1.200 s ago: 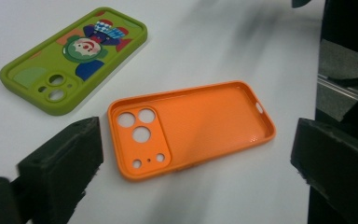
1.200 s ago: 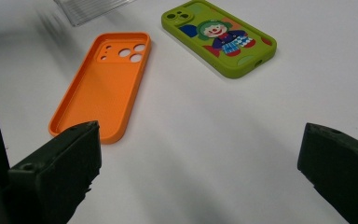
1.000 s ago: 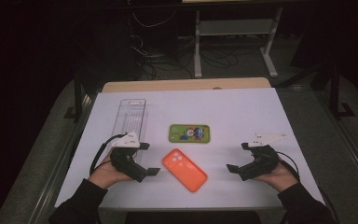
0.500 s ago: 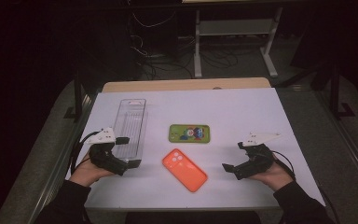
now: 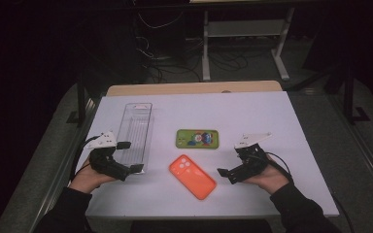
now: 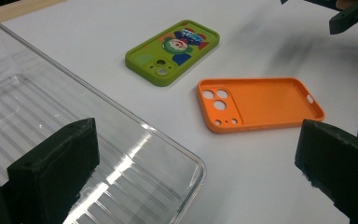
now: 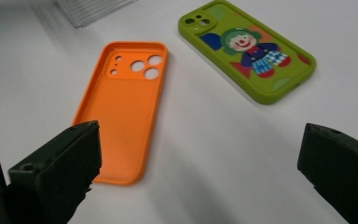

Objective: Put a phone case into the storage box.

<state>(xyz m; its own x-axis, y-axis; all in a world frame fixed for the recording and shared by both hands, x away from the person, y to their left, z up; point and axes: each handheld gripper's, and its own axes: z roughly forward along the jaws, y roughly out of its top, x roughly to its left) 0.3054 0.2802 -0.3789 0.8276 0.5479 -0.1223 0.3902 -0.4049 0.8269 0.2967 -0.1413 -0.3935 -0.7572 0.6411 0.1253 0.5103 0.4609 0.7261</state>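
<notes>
Jaws of my left gripper point(image 5: 127, 157) stand spread wide, holding nothing. It sits at the near left of the white table point(image 5: 272, 111), with one jaw over the near end of the clear plastic tray point(image 5: 135, 130) and the other over bare table beside it. From the left gripper view the tray's ribbed floor point(image 6: 74, 154) lies right under the left jaw.

My right gripper point(image 5: 229, 174) is also spread and empty, low at the near right, pointing toward the middle of the table.

Orange phone case point(image 5: 193, 176) lies between the two grippers, hollow side up, camera holes toward the tray; touching neither. In the right gripper view it point(image 7: 121, 112) lies just ahead of the left jaw. Green phone case point(image 5: 197, 138) with a clown print lies flat just beyond the orange one, apart from it.
</notes>
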